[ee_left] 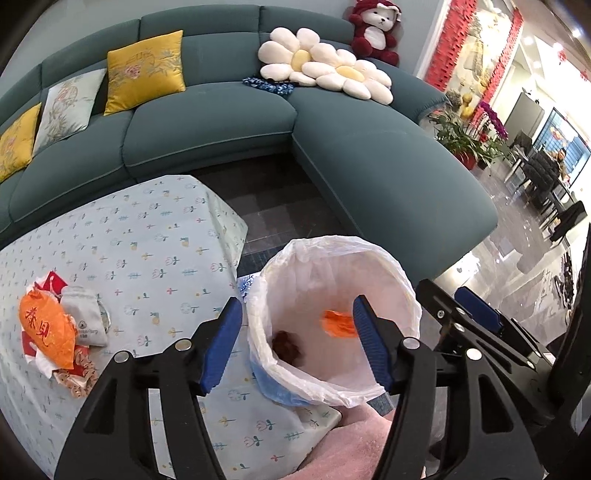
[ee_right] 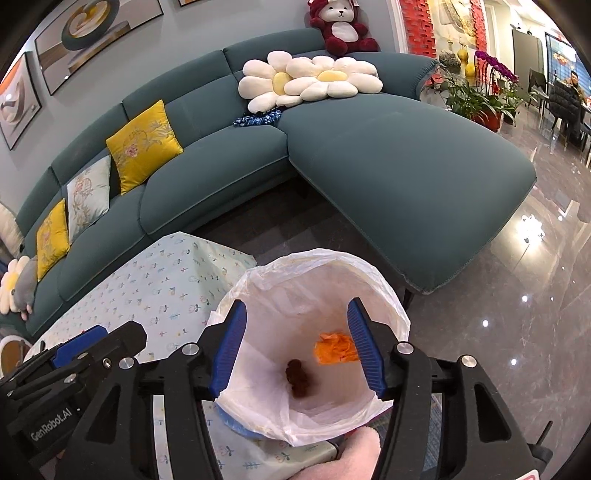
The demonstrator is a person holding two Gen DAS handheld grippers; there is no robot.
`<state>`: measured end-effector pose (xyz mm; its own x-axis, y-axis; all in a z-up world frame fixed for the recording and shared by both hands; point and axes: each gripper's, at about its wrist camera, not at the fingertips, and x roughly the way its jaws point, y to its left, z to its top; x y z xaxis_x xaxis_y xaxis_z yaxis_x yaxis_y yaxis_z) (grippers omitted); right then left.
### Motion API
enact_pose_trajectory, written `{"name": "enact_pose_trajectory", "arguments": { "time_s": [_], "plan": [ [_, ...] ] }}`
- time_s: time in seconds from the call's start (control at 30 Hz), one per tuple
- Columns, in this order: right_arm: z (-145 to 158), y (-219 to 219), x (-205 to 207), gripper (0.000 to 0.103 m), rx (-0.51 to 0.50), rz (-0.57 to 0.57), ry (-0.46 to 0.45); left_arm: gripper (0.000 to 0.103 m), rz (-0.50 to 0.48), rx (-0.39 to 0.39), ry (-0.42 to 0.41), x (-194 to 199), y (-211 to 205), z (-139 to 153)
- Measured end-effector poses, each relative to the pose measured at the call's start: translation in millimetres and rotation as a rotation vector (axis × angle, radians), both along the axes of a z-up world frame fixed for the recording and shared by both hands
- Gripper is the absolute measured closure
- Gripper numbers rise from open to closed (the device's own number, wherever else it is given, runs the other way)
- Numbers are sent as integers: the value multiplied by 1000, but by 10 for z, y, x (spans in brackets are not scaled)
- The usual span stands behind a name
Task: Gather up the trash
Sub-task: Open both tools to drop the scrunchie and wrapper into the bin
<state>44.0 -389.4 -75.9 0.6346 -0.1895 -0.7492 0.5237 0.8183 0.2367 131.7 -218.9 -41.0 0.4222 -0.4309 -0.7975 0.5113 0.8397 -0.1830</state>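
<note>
A trash bin (ee_left: 402,284) lined with a white plastic bag stands on the floor beside the table. Inside it are a crumpled orange wrapper (ee_left: 338,324) and a dark brown scrap (ee_left: 286,345). My left gripper (ee_left: 297,301) hangs open over the bin's left side, with nothing between its blue pads. In the right wrist view my right gripper (ee_right: 297,303) is open above the bin (ee_right: 325,258), over the orange wrapper (ee_right: 334,349) and the brown scrap (ee_right: 297,378). On the tablecloth at left lies a pile of trash: an orange packet (ee_left: 46,330), a white pouch (ee_left: 83,317) and red and white papers.
The table (ee_left: 147,240) has a pale floral cloth. Behind it a teal corner sofa (ee_left: 369,155) carries yellow cushions, flower cushions (ee_left: 325,70) and a red plush bear (ee_left: 375,29). To the right are potted plants (ee_right: 476,99) on glossy floor and a seated person (ee_right: 572,92).
</note>
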Motion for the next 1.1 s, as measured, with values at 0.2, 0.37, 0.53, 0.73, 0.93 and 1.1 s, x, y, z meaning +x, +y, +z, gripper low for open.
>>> {"name": "enact_pose_trajectory", "arguments": {
  "time_s": [0.2, 0.37, 0.53, 0.73, 0.93, 1.1],
  "plan": [
    [73, 157, 3, 46, -13, 24, -2, 44, 27, -16, -7, -28, 176, 74],
    [161, 337, 34, 46, -22, 50, -9, 43, 57, -30, -20, -39, 357, 144],
    [262, 550, 74, 46, -42, 86, -13, 43, 102, -46, -25, -17, 604, 211],
    [385, 819, 127, 46, -62, 132, -24, 43, 163, -66, -25, -14, 968, 248],
    [486, 1165, 209, 46, -81, 195, -31, 39, 238, -78, -27, 15, 1380, 255],
    [523, 1500, 308, 46, -93, 249, -28, 39, 301, -86, -21, 70, 1746, 238]
  ]
}}
